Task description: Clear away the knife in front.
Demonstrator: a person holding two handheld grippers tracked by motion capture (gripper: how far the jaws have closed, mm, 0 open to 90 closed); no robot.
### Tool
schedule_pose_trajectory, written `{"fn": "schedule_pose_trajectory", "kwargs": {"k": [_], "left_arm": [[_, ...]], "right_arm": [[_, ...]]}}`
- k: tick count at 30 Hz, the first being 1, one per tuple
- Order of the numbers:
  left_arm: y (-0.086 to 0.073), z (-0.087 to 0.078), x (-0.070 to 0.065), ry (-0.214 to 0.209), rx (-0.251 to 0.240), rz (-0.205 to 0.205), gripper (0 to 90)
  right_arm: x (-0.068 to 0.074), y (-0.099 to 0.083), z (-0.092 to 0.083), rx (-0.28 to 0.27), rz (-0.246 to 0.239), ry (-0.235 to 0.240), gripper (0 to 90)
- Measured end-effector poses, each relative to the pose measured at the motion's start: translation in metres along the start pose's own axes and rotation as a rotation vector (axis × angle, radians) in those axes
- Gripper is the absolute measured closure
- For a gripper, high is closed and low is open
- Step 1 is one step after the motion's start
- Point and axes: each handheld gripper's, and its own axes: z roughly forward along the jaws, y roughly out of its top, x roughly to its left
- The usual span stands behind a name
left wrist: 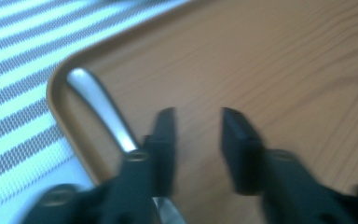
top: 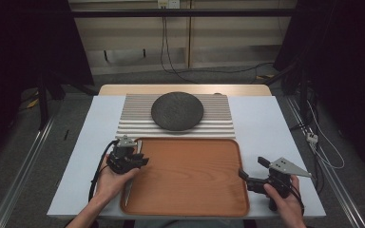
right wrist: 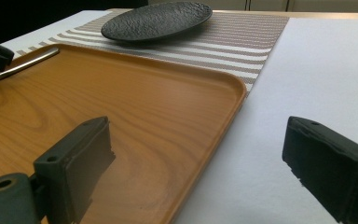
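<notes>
Left tool (top: pixel 140 161) over the tray's left edge, right tool (top: pixel 249 170) at its right edge.
Left tool: jaws parted narrow, nothing gripped; metal utensil (left wrist: pixel 103 109) lies in the wooden tray (top: pixel 190 190) along its left rim, just beside and partly under the left jaw, type unclear. Dark round plate (top: pixel 177 110) sits on the striped mat (top: pixel 218 118) behind the tray. Right tool: jaws wide, empty, straddling the tray's right rim above the white table (top: pixel 266 123).
</notes>
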Motion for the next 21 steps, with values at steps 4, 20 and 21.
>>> {"fn": "schedule_pose_trajectory", "kwargs": {"k": [4,20,21], "left_arm": [[0.002,0.0,0.0,0.014,-0.053,-0.022,29.3],[-0.005,-0.036,-0.006,0.085,-0.203,0.026,6.8],[-0.007,-0.038,-0.007,0.101,-0.203,0.023,6.9]], "right_arm": [[0.0,0.0,0.001,0.0,0.0,-0.002,8.1],[0.0,0.0,0.0,-0.004,0.0,-0.003,8.1],[-0.001,0.0,0.0,-0.003,0.003,-0.004,8.1]]}}
